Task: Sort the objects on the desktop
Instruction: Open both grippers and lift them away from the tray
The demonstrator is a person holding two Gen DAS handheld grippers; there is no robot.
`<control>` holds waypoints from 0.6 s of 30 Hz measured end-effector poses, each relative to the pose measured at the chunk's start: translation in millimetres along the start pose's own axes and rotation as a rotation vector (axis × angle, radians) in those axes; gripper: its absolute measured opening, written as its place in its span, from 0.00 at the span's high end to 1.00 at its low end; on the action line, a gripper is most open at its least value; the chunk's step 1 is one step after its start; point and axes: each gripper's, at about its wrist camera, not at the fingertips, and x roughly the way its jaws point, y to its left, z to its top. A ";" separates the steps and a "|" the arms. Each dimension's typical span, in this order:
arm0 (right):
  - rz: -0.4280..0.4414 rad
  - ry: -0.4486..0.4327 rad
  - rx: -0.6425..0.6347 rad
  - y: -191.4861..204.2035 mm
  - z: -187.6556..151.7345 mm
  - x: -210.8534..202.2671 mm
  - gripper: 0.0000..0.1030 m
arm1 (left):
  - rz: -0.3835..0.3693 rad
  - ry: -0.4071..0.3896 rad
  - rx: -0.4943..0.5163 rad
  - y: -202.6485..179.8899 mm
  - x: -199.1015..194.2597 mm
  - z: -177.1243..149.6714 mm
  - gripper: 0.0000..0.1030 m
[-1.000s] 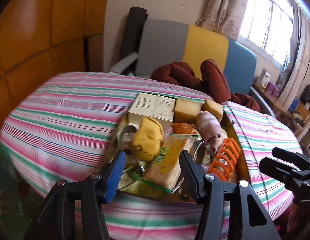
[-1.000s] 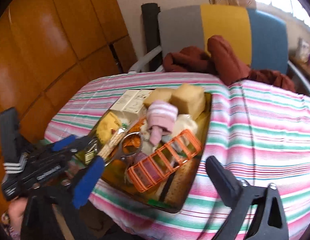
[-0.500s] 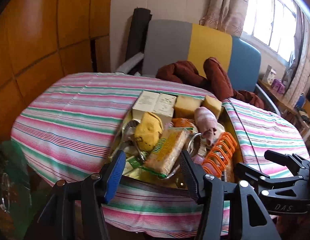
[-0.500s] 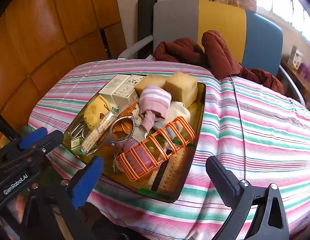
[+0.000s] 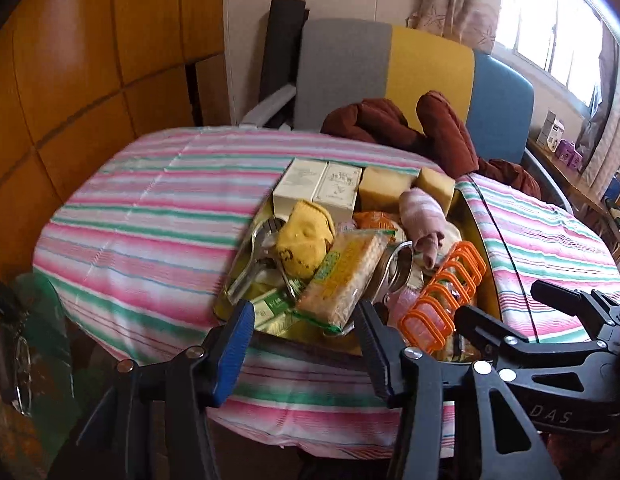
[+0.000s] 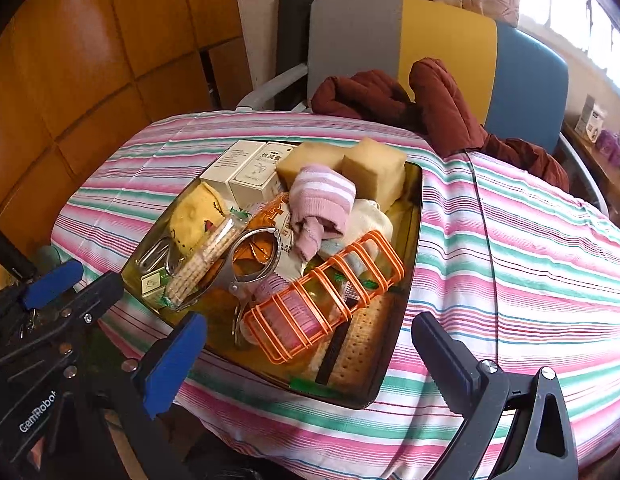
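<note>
A dark tray (image 6: 413,216) on the striped table holds a heap of objects: two white boxes (image 6: 249,166), two tan sponge blocks (image 6: 374,168), a pink striped sock (image 6: 324,200), a yellow knitted pouch (image 5: 303,240), a cracker pack (image 5: 342,280), a metal squeezer (image 6: 253,256), an orange wire rack (image 6: 326,296) and flat biscuits (image 6: 358,356). My left gripper (image 5: 303,338) is open and empty, just in front of the tray's near edge. My right gripper (image 6: 310,360) is open and empty, over the tray's near corner; it also shows in the left wrist view (image 5: 546,320).
The table (image 6: 530,264) has a pink, green and white striped cloth. A grey, yellow and blue chair (image 6: 430,52) with a dark red garment (image 6: 422,100) stands behind it. Wooden panels (image 5: 89,72) lie to the left. A black cable (image 6: 484,216) runs across the cloth right of the tray.
Both grippers have pulled back from the tray toward the table's near edge. More of the table shows in both views. The objects in the tray have not moved.
</note>
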 end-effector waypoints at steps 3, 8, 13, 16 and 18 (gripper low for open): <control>-0.006 0.001 -0.002 0.2 -0.3 0.7 0.00 | 0.016 0.015 0.003 -0.4 3.6 -2.0 0.50; -0.011 0.006 0.001 -0.1 0.2 2.6 0.00 | 0.016 0.031 -0.007 1.5 7.4 -3.0 0.50; -0.009 0.008 -0.003 1.0 -0.2 3.9 0.00 | -0.009 0.064 -0.027 4.7 13.3 -4.1 0.50; -0.010 0.008 -0.002 1.4 0.0 4.7 0.00 | 0.002 0.061 -0.019 3.2 13.4 -4.3 0.50; -0.013 0.008 -0.002 1.3 0.2 5.2 0.00 | 0.005 0.059 -0.017 3.1 13.0 -4.2 0.50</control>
